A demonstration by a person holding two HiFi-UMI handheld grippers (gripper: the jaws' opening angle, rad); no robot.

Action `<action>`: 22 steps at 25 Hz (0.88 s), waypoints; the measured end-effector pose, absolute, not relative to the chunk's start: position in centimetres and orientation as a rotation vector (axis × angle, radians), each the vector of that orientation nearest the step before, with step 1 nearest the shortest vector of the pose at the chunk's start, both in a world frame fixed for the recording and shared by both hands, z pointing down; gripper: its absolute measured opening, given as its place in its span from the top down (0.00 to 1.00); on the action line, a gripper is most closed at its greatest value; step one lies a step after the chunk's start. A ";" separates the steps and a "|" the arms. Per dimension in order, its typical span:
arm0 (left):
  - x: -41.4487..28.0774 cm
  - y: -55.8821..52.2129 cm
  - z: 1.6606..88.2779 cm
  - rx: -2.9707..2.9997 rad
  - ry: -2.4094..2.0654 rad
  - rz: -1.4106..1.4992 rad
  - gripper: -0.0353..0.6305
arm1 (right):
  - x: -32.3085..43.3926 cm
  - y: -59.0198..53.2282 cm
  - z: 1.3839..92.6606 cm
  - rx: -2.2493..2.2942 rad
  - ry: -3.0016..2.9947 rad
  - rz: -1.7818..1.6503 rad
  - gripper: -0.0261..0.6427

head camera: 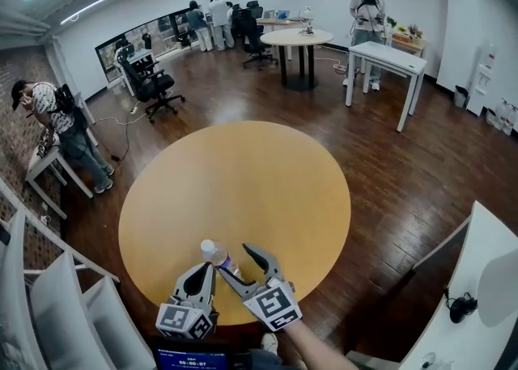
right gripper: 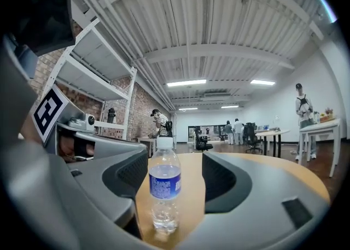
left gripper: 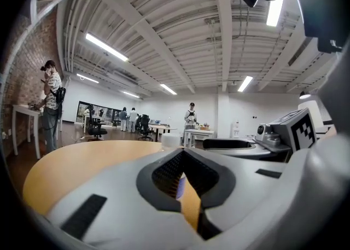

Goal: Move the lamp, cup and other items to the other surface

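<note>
Right gripper (right gripper: 174, 161): jaws apart, flanking the bottle (right gripper: 164, 184) without pressing it. They appear lined up for a side grasp at label height. The bottle stands upright on the tabletop (head camera: 235, 174), near its near edge. Left gripper (left gripper: 183, 156): jaws closed, empty, resting just beside the right gripper, probably to stay clear.
</note>
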State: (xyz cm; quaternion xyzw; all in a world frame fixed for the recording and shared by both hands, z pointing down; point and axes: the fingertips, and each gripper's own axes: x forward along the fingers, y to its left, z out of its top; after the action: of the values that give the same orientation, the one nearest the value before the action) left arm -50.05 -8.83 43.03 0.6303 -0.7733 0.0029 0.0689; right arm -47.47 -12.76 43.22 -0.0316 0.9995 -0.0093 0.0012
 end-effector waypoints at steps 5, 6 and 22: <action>-45.3 -11.4 43.7 2.058 -2.228 -0.008 0.93 | -41.8 -14.4 43.7 -0.288 3.124 0.014 0.74; -44.3 -12.4 43.7 2.102 -2.205 -0.018 0.94 | -40.3 -15.1 43.2 -0.340 3.115 0.012 0.74; -15.6 -20.0 39.2 2.639 -1.522 -0.098 0.94 | -12.2 -18.4 37.7 -1.151 2.900 0.066 0.96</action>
State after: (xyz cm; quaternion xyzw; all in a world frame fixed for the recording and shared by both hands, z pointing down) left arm -15.61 -20.05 39.19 0.8649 -0.4988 -0.0322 0.0470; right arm -12.16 -18.38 37.71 -0.3688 0.9292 0.0213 0.0102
